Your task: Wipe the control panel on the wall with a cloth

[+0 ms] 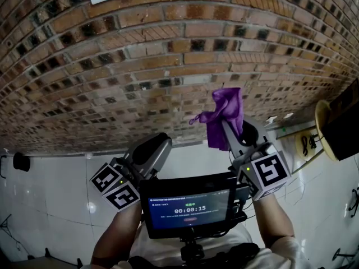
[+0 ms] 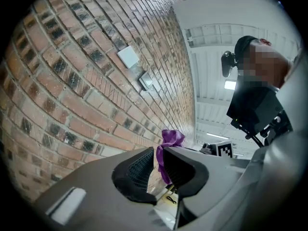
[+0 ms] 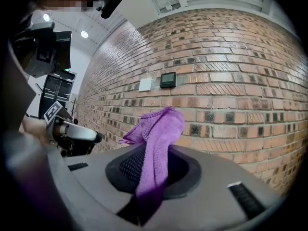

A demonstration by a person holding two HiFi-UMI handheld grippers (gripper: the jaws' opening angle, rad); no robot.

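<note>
A purple cloth (image 1: 224,115) hangs from my right gripper (image 1: 228,130), which is shut on it and raised toward the brick wall (image 1: 168,66). In the right gripper view the cloth (image 3: 159,134) drapes out between the jaws of the right gripper (image 3: 156,165). A dark control panel (image 3: 168,80) and a white plate (image 3: 145,84) sit side by side on the wall, well above the cloth; they are the dark panel (image 2: 146,82) and the white plate (image 2: 128,57) in the left gripper view. My left gripper (image 1: 159,145) is lower left, jaws close together, holding nothing, apart from the wall.
A small screen (image 1: 190,206) is mounted in front of the person's chest. At the right stand a round tan object (image 1: 324,129) and dark gear. White floor tiles (image 1: 56,189) meet the wall base, with a small black item (image 1: 21,161) at far left.
</note>
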